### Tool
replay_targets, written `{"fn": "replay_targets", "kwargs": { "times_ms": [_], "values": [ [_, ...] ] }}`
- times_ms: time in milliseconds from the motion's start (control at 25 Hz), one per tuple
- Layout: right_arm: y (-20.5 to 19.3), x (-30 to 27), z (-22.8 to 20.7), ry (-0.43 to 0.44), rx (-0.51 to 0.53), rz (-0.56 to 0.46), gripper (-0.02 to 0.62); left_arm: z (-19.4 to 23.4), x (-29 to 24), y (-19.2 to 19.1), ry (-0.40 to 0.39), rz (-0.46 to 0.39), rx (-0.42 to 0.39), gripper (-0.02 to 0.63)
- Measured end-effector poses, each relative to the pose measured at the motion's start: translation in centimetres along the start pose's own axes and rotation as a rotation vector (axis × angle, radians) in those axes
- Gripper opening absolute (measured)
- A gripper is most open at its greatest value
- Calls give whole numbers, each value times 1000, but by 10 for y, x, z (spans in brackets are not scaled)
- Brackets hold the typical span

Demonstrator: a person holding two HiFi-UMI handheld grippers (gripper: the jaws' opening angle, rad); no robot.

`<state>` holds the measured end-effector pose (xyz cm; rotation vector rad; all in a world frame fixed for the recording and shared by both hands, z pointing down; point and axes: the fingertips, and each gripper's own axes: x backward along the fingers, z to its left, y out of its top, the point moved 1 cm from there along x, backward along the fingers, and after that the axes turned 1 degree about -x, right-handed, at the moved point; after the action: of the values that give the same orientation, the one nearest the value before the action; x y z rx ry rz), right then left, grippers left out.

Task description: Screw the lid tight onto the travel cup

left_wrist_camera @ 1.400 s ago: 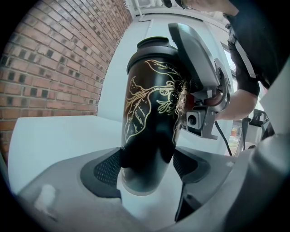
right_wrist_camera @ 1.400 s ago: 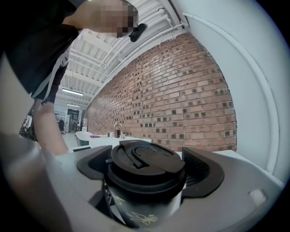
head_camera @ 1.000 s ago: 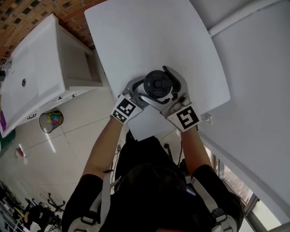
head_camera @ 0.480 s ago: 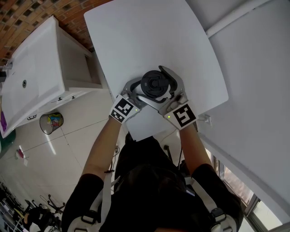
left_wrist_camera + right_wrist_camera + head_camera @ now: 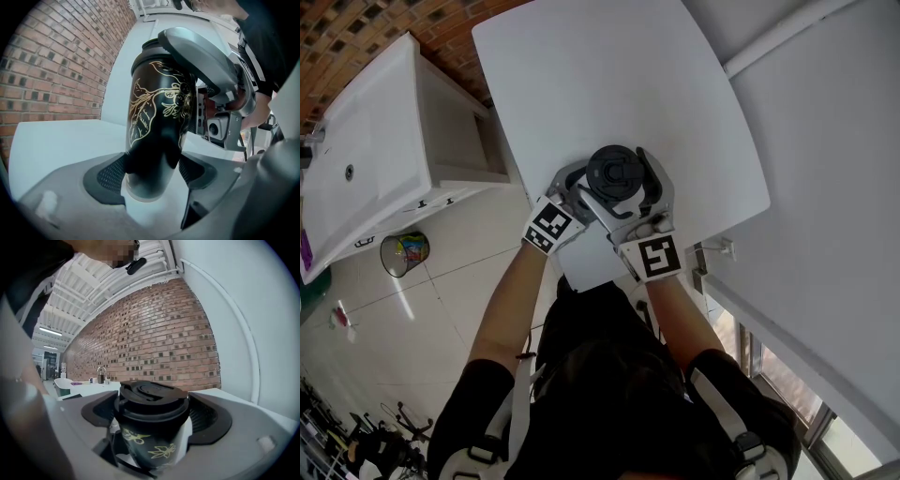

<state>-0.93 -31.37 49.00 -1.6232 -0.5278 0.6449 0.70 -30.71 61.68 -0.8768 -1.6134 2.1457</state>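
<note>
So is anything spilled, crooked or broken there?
No, nothing stands out. The travel cup stands on the white table, its lid sitting flat on top. The left gripper clamps its base; the right gripper has just been closing its jaws on the lid.

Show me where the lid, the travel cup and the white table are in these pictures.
lid (image 5: 152,394): right gripper view, on its black top face.
travel cup (image 5: 154,122): left gripper view, on the patterned side wall.
white table (image 5: 600,75): head view, on a bare part of the top.
</note>
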Motion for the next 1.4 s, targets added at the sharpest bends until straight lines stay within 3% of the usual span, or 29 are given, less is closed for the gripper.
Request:
{"fn": "replay_targets", "kwargs": {
  "times_ms": [120,200,320,440,640,760,960,1400],
  "values": [
    [0,2,3,54,-52,4,467,1,0,0,4,1,1,362],
    [-1,6,4,199,-18,13,514,1,-1,-1,4,1,3,360],
    [3,9,4,436,44,92,515,0,-2,1,2,0,1,361],
    [3,4,10,618,129,172,515,0,0,0,-2,11,7,361],
    [6,-4,16,708,111,168,511,-1,-2,-1,0,7,7,362],
    [4,-6,19,688,146,155,500,-1,-2,-1,0,10,8,361],
    [6,-5,14,568,107,107,480,0,-1,1,3,1,1,360],
    [6,3,-2,160,-10,-13,452,-2,-1,-3,-4,8,9,362]
  ]
}}
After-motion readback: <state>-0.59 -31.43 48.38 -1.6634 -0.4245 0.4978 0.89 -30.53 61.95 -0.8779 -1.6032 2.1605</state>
